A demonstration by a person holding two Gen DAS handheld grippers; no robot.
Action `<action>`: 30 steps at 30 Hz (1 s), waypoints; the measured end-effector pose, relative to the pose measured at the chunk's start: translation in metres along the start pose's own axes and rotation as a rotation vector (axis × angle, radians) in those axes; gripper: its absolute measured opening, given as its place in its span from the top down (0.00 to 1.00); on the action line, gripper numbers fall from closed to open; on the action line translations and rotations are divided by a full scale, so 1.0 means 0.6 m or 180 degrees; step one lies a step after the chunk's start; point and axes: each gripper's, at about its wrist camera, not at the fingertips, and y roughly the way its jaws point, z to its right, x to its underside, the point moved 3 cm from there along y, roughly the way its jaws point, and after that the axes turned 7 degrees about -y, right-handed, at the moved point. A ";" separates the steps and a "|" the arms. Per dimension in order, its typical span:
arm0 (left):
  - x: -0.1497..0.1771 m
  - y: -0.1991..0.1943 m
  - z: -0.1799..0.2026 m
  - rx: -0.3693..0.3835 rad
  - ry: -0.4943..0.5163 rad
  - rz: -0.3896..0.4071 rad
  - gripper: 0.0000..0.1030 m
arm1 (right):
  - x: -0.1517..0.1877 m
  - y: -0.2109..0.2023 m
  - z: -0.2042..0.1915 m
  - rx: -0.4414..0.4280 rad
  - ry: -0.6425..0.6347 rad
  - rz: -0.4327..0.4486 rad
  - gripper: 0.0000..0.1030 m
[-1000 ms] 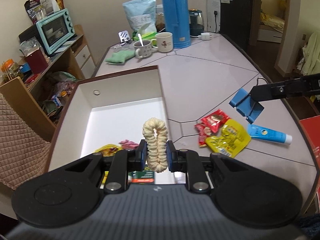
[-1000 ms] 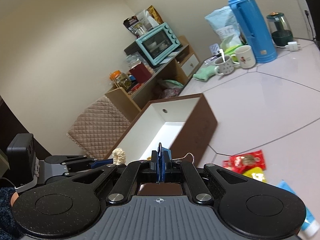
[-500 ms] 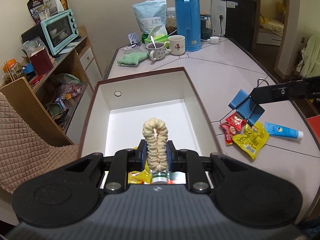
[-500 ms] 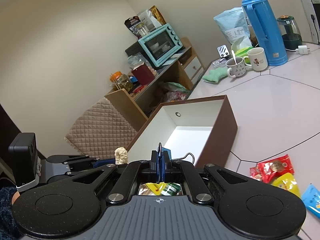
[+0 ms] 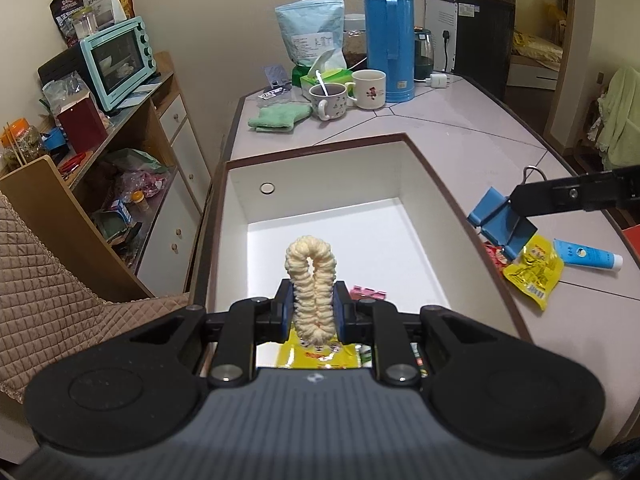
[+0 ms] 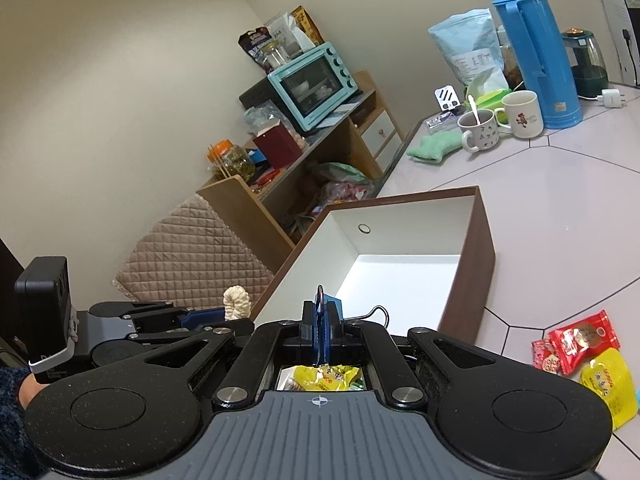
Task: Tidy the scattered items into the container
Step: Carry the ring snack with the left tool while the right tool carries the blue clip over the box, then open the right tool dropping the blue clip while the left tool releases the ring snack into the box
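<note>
Glossy tiled counter (image 5: pixel 460 120) carries a brown white-lined box (image 5: pixel 424 184); left tongs (image 5: pixel 313 312) level above it pinch a ribbed cream scrunchie (image 5: pixel 311 280); at 3 o'clock, right tongs (image 6: pixel 320 326) clamp a blue binder clip (image 6: pixel 325 320).

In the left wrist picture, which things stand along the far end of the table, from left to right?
Green cloth → mug with spoon → white mug → blue thermos → white plug.
</note>
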 end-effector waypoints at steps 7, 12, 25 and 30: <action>-0.008 0.025 -0.030 0.0059 -0.0026 -0.0050 0.84 | -0.004 0.051 -0.011 0.0172 -0.0168 -0.0208 0.99; -0.011 0.049 -0.041 0.0121 -0.0013 -0.0121 0.84 | 0.001 0.090 -0.009 0.0298 -0.0272 -0.0376 0.99; -0.028 0.141 -0.046 0.0344 0.0067 -0.0333 0.84 | -0.009 0.185 0.032 0.0575 -0.0450 -0.0605 0.99; -0.038 0.176 -0.049 0.0364 0.0076 -0.0392 0.84 | -0.017 0.216 0.053 0.0599 -0.0447 -0.0694 0.99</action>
